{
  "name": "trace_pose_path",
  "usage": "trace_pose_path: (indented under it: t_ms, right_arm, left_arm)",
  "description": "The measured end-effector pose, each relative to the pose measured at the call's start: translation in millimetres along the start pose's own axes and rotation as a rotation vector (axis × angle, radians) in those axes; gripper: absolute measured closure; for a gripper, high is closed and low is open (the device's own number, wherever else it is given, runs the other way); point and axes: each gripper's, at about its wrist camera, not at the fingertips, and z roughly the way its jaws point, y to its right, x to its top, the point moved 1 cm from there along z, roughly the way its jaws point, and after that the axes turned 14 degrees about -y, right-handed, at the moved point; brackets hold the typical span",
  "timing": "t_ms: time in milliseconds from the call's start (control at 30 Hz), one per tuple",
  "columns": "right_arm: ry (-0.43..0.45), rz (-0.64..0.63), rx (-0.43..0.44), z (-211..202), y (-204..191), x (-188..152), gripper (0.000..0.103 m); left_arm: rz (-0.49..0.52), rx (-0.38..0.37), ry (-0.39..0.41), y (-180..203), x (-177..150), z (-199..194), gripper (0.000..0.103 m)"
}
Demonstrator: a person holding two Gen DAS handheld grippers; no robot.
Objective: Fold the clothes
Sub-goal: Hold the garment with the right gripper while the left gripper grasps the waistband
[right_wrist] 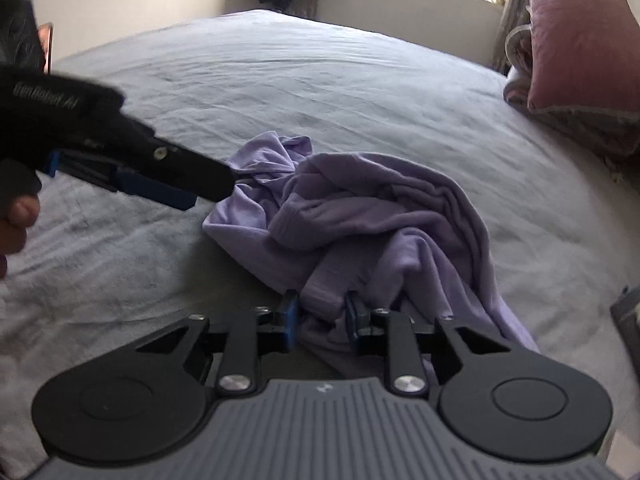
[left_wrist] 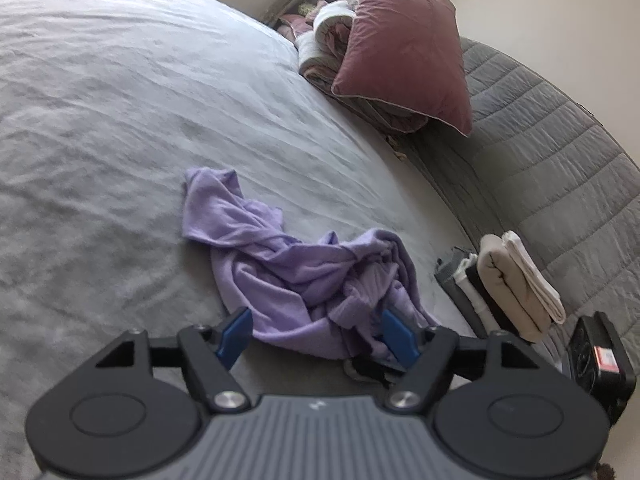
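A crumpled lilac garment (left_wrist: 296, 272) lies on the grey bed sheet (left_wrist: 120, 120). My left gripper (left_wrist: 318, 336) is open, its blue pads (left_wrist: 236, 332) standing wide on either side of the garment's near edge. In the right wrist view the same garment (right_wrist: 360, 208) is bunched up, and my right gripper (right_wrist: 323, 320) is shut on a fold of its near edge, which fills the gap between the blue pads (right_wrist: 291, 320). The left gripper (right_wrist: 208, 190) comes in from the left in that view, held by a hand (right_wrist: 16, 220), with its fingertips at the garment's left edge.
A stack of folded clothes (left_wrist: 512, 280) stands at the bed's right edge beside a grey quilted headboard (left_wrist: 560, 152). A pink pillow (left_wrist: 404, 44) leans on folded blankets (left_wrist: 328, 40) further back. A black box with a red label (left_wrist: 600, 356) is at the right.
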Motion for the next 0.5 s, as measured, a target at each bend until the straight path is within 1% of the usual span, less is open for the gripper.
trace_pose_path:
  t_ms: [67, 233, 267, 300, 400, 500]
  right_arm:
    - [0.007, 0.039, 0.052, -7.1, 6.9, -2.2, 0.078]
    - [0.036, 0.163, 0.258, -27.6, 21.8, -7.1, 0.079]
    - [0.040, 0.183, 0.299, -30.5, 23.9, -7.9, 0.081]
    - [0.039, 0.199, 0.337, -32.0, 25.0, -8.2, 0.094]
    - [0.030, 0.242, 0.449, -33.9, 24.9, -8.0, 0.094]
    - [0.024, 0.247, 0.514, -35.4, 18.3, -6.7, 0.094]
  left_arm:
    - [-0.009, -0.025, -0.020, -0.3, -1.2, 2.4, 0.026]
    - [-0.044, -0.085, -0.062, -2.9, -5.3, 6.8, 0.022]
    - [-0.054, -0.097, -0.067, -4.1, -6.4, 7.2, 0.022]
    - [-0.066, -0.109, -0.070, -5.3, -7.3, 7.5, 0.022]
    - [-0.112, -0.152, -0.072, -10.1, -9.7, 7.5, 0.022]
    - [-0.146, -0.167, -0.073, -13.0, -11.9, 7.0, 0.022]
